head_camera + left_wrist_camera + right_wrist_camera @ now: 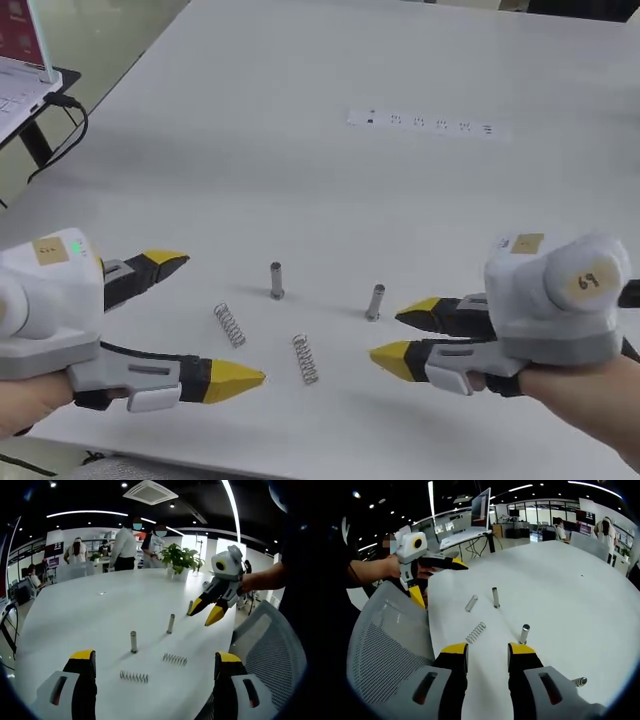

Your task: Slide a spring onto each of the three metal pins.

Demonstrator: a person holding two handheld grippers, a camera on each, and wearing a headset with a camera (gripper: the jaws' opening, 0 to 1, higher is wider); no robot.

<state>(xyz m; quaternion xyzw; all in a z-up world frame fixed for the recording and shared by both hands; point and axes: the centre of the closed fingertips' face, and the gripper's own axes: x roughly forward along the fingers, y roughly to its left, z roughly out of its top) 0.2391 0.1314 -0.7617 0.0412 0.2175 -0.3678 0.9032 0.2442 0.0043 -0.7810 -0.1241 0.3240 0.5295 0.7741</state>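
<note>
No spring sits on a pin yet, I judge. The left gripper [225,318] has its jaws wide apart, and the right gripper [384,336] has them slightly apart; both are empty. Between them lie two springs [229,324] [305,358], with two upright pins [276,280] [375,301] just beyond. The next move calls for clamping one spring near its end. A ribbed piece [578,681] beside the right gripper is perhaps the third spring.

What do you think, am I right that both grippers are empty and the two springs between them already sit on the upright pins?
Not quite: the left gripper and right gripper are empty, but the head view shows the two springs lying flat on the table beside the upright pins, which are bare.
</note>
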